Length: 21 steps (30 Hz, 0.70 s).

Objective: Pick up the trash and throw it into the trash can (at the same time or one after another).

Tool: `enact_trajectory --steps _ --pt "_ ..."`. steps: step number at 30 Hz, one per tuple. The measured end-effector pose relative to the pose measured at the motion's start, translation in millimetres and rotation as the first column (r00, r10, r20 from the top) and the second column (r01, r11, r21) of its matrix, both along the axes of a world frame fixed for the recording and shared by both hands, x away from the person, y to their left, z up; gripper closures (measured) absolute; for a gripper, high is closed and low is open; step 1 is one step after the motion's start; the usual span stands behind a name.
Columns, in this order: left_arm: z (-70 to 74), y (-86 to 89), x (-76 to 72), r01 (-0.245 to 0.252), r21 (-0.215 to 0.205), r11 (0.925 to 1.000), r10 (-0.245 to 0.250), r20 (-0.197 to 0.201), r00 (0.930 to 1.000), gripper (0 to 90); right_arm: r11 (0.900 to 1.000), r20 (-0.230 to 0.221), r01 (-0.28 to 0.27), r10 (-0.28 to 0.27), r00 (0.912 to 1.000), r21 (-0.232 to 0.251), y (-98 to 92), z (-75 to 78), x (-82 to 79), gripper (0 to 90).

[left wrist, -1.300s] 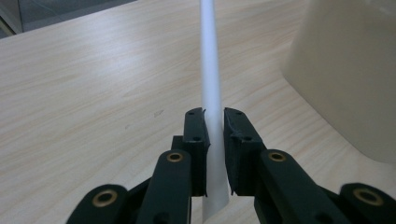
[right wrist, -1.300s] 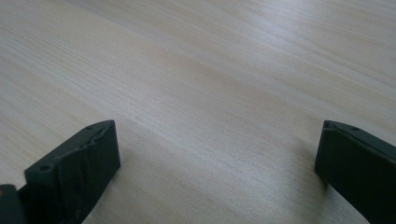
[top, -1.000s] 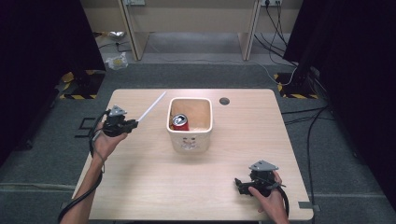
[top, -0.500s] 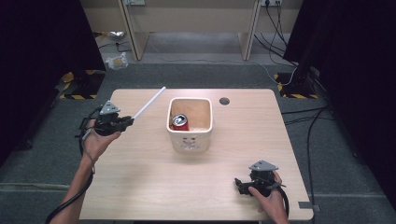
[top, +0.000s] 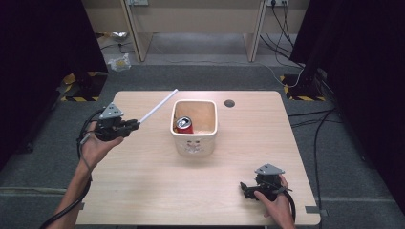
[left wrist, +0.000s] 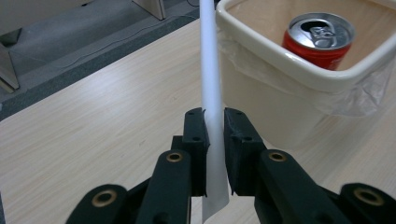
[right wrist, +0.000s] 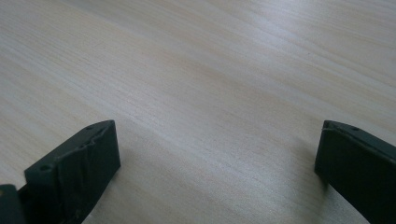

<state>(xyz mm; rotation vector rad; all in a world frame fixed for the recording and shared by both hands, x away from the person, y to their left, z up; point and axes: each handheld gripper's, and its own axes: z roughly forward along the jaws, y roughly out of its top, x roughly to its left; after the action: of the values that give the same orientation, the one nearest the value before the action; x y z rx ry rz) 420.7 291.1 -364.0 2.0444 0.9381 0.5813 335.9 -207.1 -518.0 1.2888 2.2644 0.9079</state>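
A long white stick point(top: 158, 106) point(left wrist: 211, 84) is clamped between the jaws of my left gripper point(top: 133, 125) point(left wrist: 214, 126), held above the left half of the table and pointing up and right toward a cream bin point(top: 195, 140) point(left wrist: 280, 60). A red drink can point(top: 184, 124) point(left wrist: 320, 39) lies inside the bin. My right gripper point(top: 244, 188) point(right wrist: 215, 154) rests on the table near the front right corner, its jaws wide apart over bare wood with nothing between them.
The wooden table point(top: 143, 171) has a small dark round hole point(top: 229, 103) near its far edge. Grey carpet surrounds it, with desk legs and cables point(top: 282, 28) beyond the far side.
My left gripper has risen and shifted left and slightly back with the white stick in it; the stick's tip has lifted off the table. The right gripper has stayed put.
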Motion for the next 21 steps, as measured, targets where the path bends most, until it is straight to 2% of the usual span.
enact_trajectory --steps 7,21 --pt "7.9 -10.6 -10.3 0.035 0.015 0.9993 -0.036 0.018 0.9992 79.4 1.0 0.0 0.0 0.0 1.0 0.0 0.0 0.0 0.0 0.2" --pt "13.8 -29.4 -20.6 0.11 0.033 0.9934 -0.11 0.014 0.9938 79.4 1.0 -0.001 0.001 -0.001 1.0 0.001 0.1 0.0 -0.1 0.2"
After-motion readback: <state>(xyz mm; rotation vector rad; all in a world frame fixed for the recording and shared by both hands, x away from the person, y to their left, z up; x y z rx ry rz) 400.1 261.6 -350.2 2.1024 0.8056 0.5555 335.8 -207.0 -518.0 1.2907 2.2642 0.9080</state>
